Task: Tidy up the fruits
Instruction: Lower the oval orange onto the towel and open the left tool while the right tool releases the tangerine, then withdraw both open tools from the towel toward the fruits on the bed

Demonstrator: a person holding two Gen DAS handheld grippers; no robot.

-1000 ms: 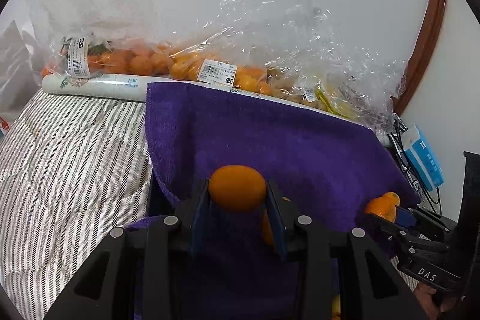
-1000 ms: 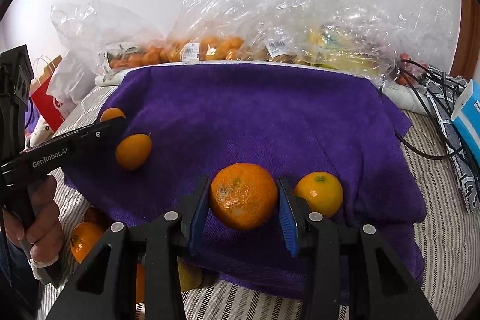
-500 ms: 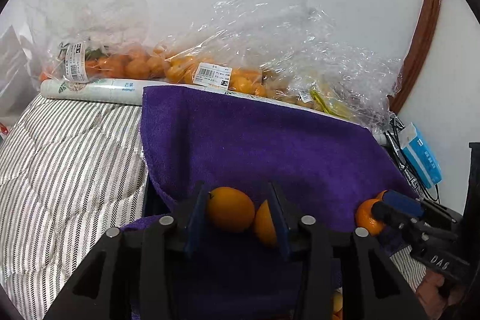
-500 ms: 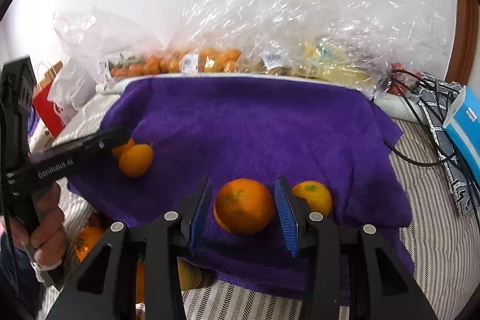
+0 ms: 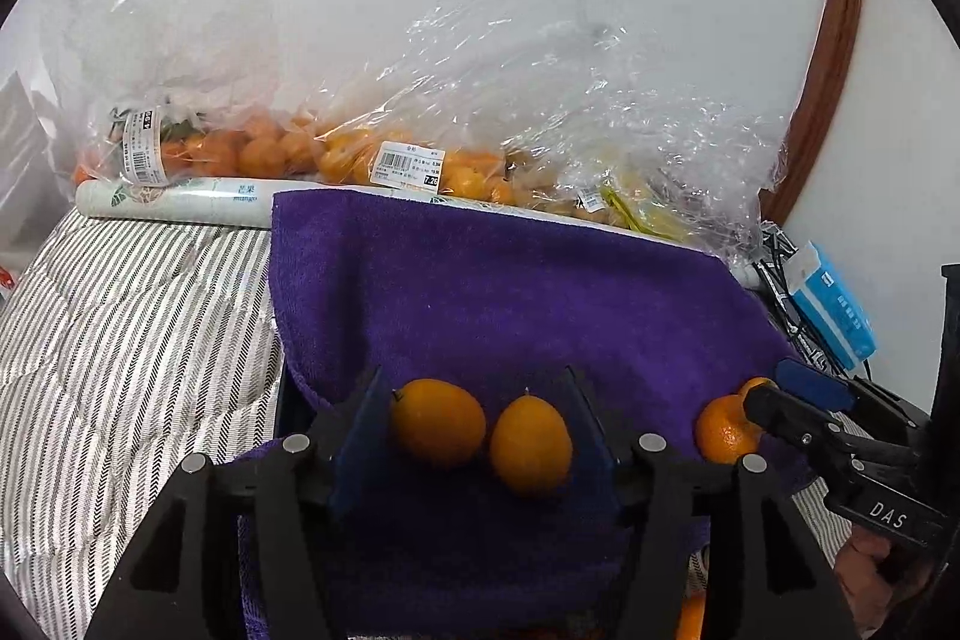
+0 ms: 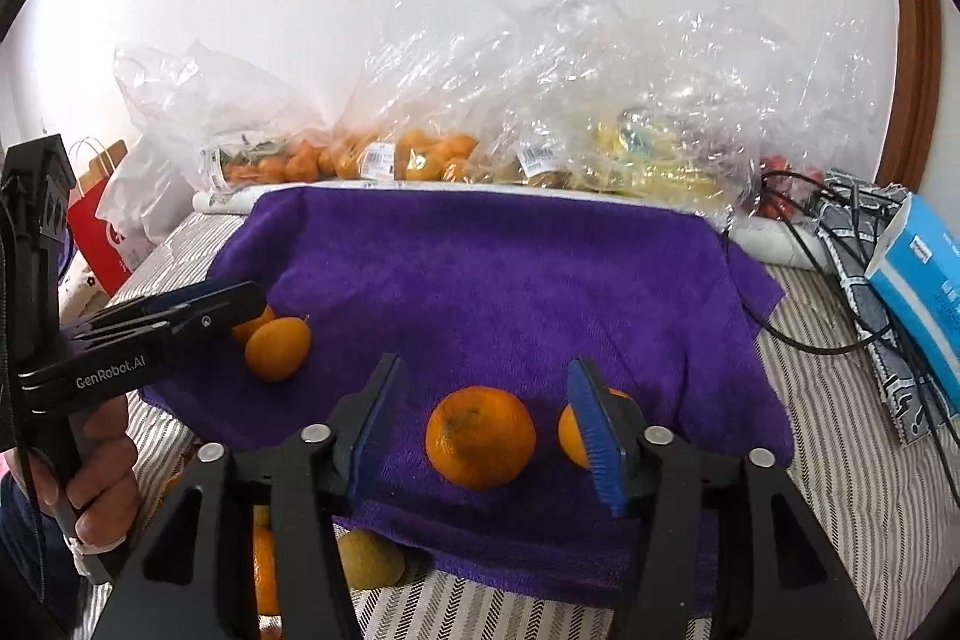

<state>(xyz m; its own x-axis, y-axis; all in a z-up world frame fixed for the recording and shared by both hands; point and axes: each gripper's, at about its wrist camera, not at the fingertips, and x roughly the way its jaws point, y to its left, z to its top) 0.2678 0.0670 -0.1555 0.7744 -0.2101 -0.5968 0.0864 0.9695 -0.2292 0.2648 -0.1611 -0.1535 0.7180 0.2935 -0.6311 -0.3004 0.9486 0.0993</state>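
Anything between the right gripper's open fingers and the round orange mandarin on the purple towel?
Nothing visible: the round orange mandarin lies on the purple towel between the right gripper's open fingers, touching neither.

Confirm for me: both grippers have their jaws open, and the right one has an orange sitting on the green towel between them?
Nearly. The towel is purple, not green, as the right wrist view shows. The rest holds: the right gripper has its jaws open around the orange, which rests on the towel untouched by either jaw, and the left gripper is open too.
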